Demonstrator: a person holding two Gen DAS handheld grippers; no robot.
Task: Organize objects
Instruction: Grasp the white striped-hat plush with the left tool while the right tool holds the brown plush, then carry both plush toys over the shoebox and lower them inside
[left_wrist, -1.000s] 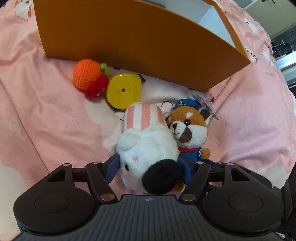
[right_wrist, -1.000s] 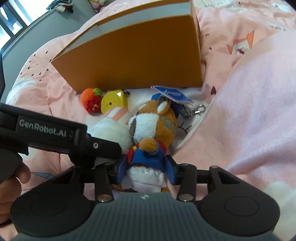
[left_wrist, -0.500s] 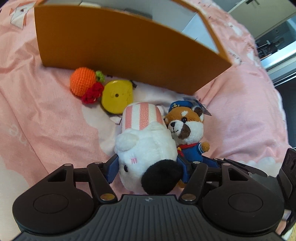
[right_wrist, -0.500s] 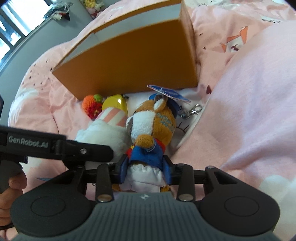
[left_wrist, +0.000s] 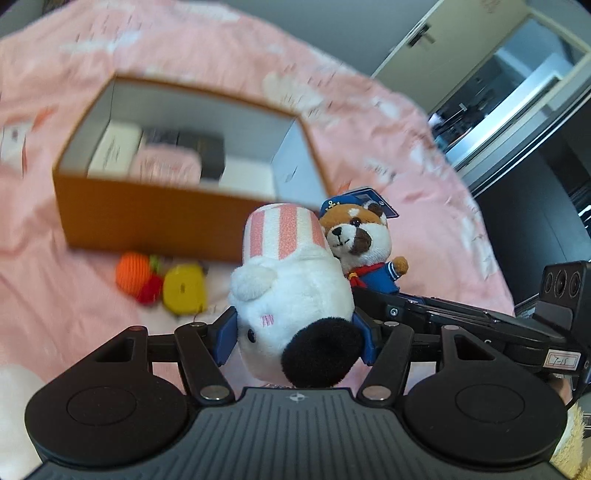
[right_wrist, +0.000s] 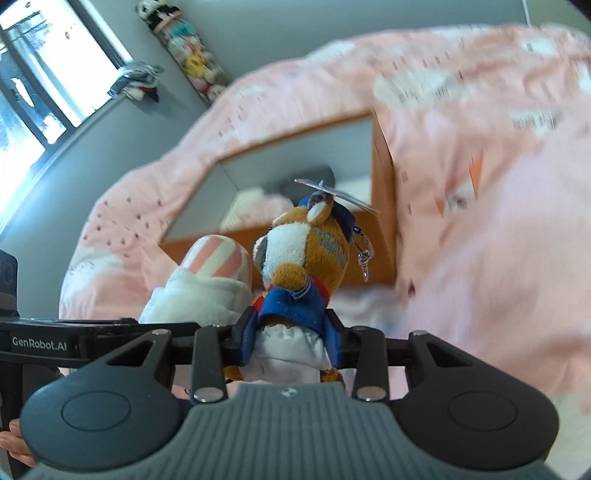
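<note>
Both plush toys have come up off the pink bedspread since a second ago: my left gripper, jaws having just closed a little, clamps the fluffy white toy with the pink-striped hat, and my right gripper, likewise tightened, clamps the brown sailor toy by its blue jacket. They hang side by side, touching, before the open orange box, both grippers angled downward. Crocheted fruit and a yellow piece lie at the box's near wall.

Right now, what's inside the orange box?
In the left wrist view the orange box holds a cream box, a pink item, a dark box and a white piece. All are blurred; the near wall hides whatever lies in front.
</note>
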